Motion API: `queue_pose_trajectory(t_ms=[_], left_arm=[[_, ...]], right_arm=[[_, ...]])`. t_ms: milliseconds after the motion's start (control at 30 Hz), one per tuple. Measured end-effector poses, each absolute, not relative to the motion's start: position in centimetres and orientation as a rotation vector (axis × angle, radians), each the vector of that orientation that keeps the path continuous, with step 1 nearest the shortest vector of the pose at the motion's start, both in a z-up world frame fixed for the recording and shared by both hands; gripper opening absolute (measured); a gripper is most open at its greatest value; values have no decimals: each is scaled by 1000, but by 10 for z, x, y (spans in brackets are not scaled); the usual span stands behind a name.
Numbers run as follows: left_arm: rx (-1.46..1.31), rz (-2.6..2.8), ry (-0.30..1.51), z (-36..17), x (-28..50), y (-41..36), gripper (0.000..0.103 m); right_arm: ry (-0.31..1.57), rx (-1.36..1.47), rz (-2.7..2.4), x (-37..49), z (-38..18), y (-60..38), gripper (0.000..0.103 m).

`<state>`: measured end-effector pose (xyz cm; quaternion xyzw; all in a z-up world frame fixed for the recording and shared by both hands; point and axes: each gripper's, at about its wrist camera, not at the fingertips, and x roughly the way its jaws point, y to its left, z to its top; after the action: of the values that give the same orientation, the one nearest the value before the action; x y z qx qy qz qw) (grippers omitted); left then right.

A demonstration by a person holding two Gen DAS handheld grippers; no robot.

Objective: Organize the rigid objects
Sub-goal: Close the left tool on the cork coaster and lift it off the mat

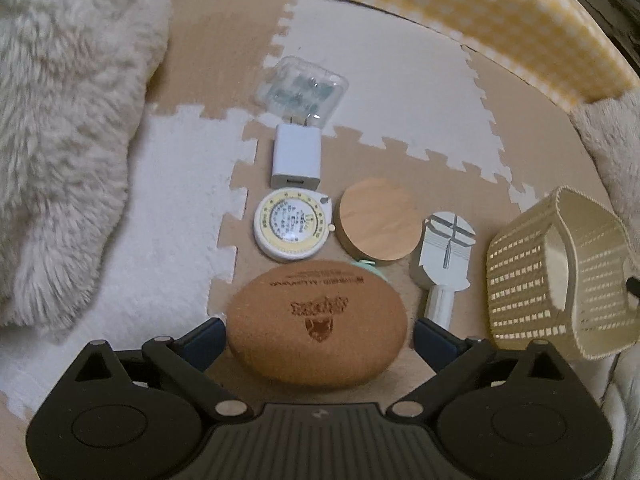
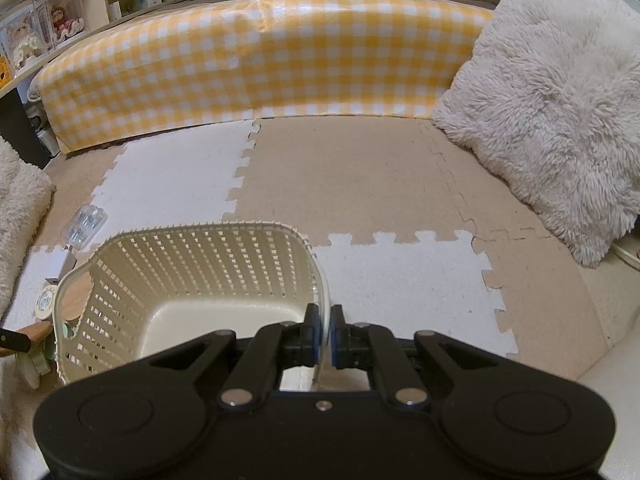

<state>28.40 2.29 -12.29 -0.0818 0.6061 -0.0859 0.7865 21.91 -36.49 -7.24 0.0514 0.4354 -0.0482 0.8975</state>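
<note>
Left tongs (image 1: 318, 334) spread wide around cork oval (image 1: 317, 326), not touching. Right tongs (image 2: 325, 330) clenched on basket (image 2: 192, 276) rim, floor mat (image 2: 400, 280) beneath.

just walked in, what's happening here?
Tidy-up in progress. The right gripper is shut on the rim of the cream basket, which looks empty. The left gripper is open around the cork oval. The tape measure, charger and wooden disc lie loose on the mat.
</note>
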Motion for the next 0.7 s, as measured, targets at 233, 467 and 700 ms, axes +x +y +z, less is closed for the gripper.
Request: queue_pose_trajectory(t_ms=[233,467,700], left_arm=[[-170,-191,1307,-122,292,17,101],[-73,-198,1338,-138,298,8,94],[-22,-159,1242,-122,302,11,71]], right_arm=[[903,102,-103,220,-72,-364,6],[904,99,-104,219,-72,-364,6],[904,98,-104,219,-72,-363,6]])
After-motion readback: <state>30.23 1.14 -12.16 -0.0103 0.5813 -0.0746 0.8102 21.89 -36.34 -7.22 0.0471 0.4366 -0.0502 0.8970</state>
